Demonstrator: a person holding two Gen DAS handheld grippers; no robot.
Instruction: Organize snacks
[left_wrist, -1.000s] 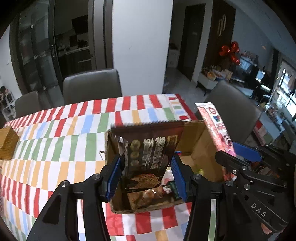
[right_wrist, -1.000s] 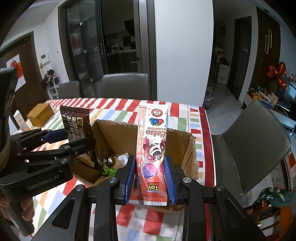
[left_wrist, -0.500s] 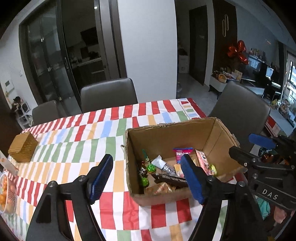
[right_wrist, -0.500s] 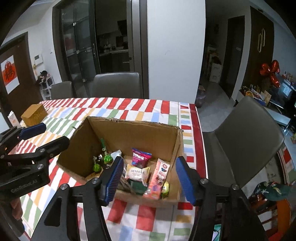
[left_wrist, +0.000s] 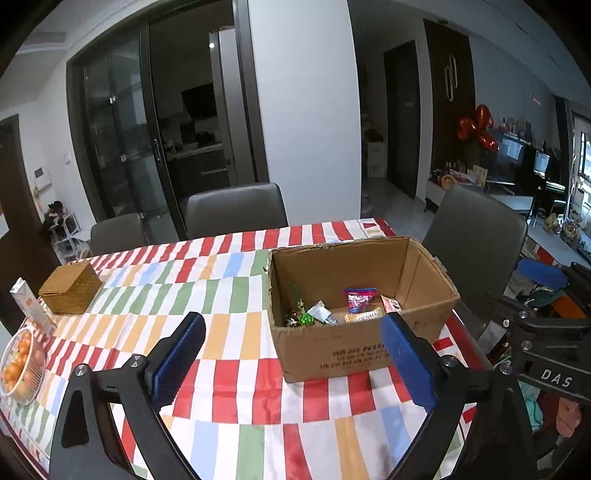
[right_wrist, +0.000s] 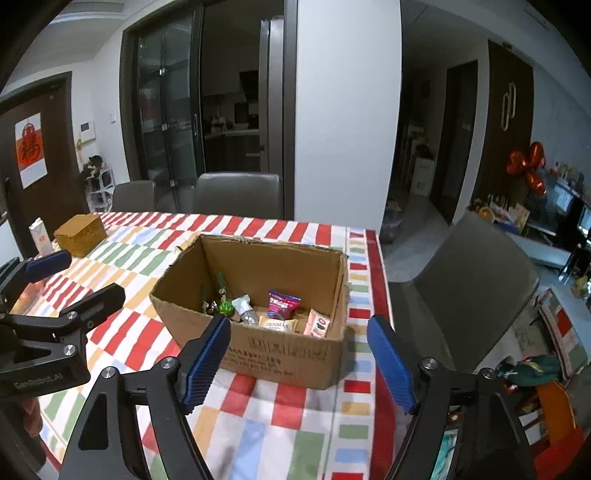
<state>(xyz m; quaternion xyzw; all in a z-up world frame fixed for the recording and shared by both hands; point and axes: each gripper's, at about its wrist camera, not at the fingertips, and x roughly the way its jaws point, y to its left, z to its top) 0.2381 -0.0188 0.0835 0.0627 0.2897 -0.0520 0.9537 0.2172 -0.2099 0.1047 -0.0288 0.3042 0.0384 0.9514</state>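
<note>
In the left wrist view, the left gripper (left_wrist: 291, 354) is seen with its jaws spread wide and opening further, nothing between them, held above the striped table (left_wrist: 229, 384) just in front of the cardboard box (left_wrist: 354, 354). Inside the box, snacks (left_wrist: 360, 298) are seen lying on its floor: a purple-red packet, a beige wrapped bar and green-wrapped sweets. Left of the box, well apart, a woven box (left_wrist: 70, 292) is seen, and further left a bowl of oranges (left_wrist: 20, 363) at the table's edge. The right gripper (left_wrist: 543, 332) is seen to the right of the box. In the right wrist view, the right gripper (right_wrist: 299, 354) is shown with jaws released and opening, empty, just in front of the cardboard box (right_wrist: 280, 354), where the snacks (right_wrist: 282, 302) are gathered. The left gripper (right_wrist: 59, 295) is seen left of the box, its jaws apart. A grey chair (right_wrist: 476, 291) is seen right of the box, beyond the table (right_wrist: 258, 417)
</note>
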